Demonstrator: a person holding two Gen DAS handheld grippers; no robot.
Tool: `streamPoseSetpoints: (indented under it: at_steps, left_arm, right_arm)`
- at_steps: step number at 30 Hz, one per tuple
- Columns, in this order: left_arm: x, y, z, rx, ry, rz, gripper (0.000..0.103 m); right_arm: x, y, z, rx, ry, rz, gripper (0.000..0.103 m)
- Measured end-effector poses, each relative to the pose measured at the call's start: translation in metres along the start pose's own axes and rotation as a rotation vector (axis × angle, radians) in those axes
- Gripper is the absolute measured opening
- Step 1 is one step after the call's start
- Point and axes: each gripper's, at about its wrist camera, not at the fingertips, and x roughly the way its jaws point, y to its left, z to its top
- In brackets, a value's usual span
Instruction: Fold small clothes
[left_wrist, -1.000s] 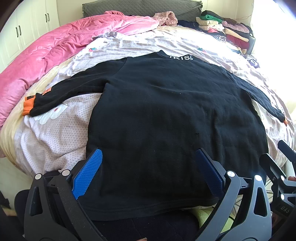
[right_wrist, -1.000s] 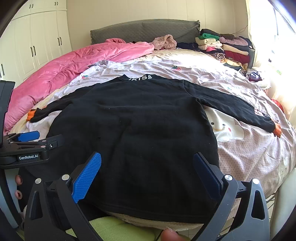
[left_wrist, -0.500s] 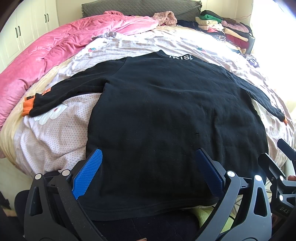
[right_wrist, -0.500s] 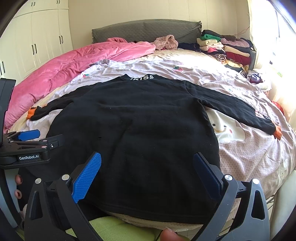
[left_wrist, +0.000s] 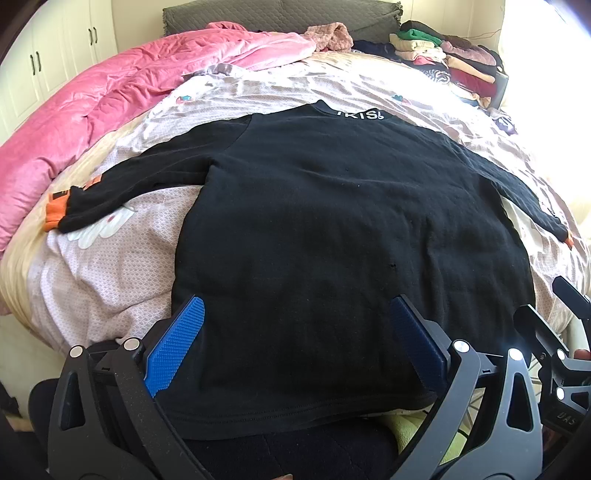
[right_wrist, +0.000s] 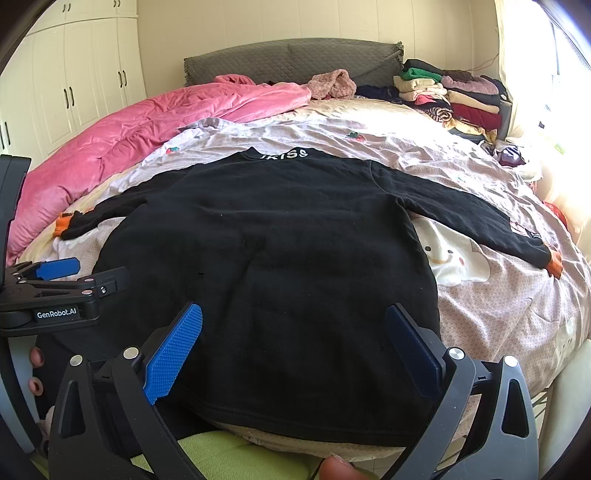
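A black long-sleeved top (left_wrist: 332, 229) lies flat and spread on the bed sheet (left_wrist: 110, 266), its collar at the far end and its hem at the near edge, so its body runs near to far while both orange-cuffed sleeves stretch out to left and right. The left gripper (left_wrist: 295, 339) hovers over the near left part of the hem with jaws spread wide and nothing between them. The right gripper (right_wrist: 291, 343) hangs likewise released over the near right part, clear of the cloth.
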Motion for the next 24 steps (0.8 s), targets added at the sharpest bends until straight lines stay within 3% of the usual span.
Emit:
streamPoseSetpoints:
  at_steps: [24]
  left_arm:
    - [0.0037,0.0004,0.0092,-0.004,-0.005,0.006,0.095]
  right_arm:
    - [0.0011,-0.0059,0.0071,0.014,-0.015,-0.004,0.099]
